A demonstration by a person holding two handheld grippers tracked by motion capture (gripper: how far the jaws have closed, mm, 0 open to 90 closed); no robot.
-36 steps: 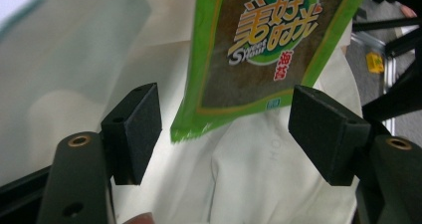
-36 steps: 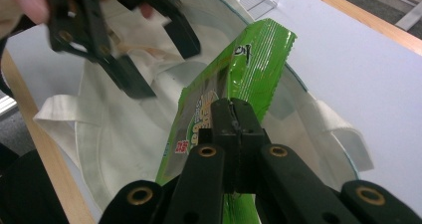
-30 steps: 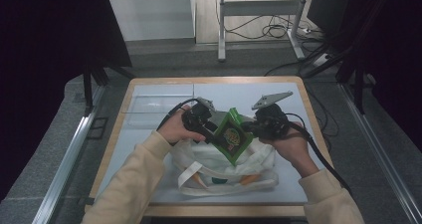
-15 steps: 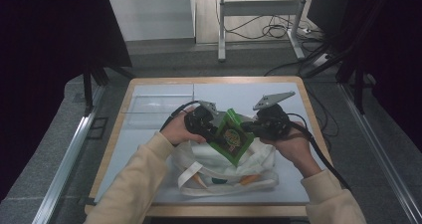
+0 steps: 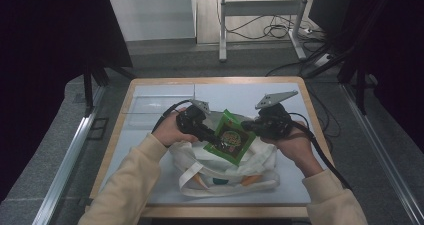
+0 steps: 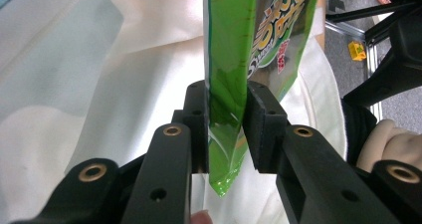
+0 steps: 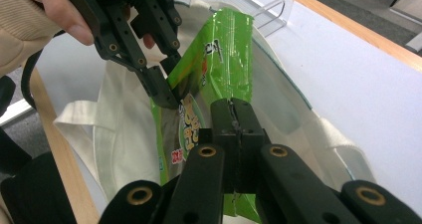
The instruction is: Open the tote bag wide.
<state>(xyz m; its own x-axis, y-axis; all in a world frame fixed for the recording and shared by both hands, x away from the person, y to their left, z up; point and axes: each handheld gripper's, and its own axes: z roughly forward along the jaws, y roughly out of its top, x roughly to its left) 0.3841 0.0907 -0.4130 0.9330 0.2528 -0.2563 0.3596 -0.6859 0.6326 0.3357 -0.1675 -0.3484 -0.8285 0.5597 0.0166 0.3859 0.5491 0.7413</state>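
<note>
A green snack packet (image 5: 231, 139) hangs tilted over a white tote bag (image 5: 225, 172) on the table. My right gripper (image 5: 246, 127) is shut on the packet's right edge; in the right gripper view its pads (image 7: 232, 107) meet on the thin foil. My left gripper (image 5: 215, 141) comes in from the left. Its jaws have just been closing, and in the left gripper view the pads (image 6: 226, 92) press both faces of the packet (image 6: 234, 59). The right gripper view shows the left gripper (image 7: 166, 92) on the packet's (image 7: 219, 59) far edge, above the bag (image 7: 119, 134).
A clear plastic tray (image 5: 150, 105) lies at the table's back left. The pale mat (image 5: 325, 185) has a wooden rim (image 5: 115, 145) around it. Orange items (image 5: 250, 179) show through the bag's cloth. Cables trail from both grippers.
The left gripper's jaws have closed onto the packet's left edge, and that hand has shifted slightly. The right gripper and the packet stay about where they were.
</note>
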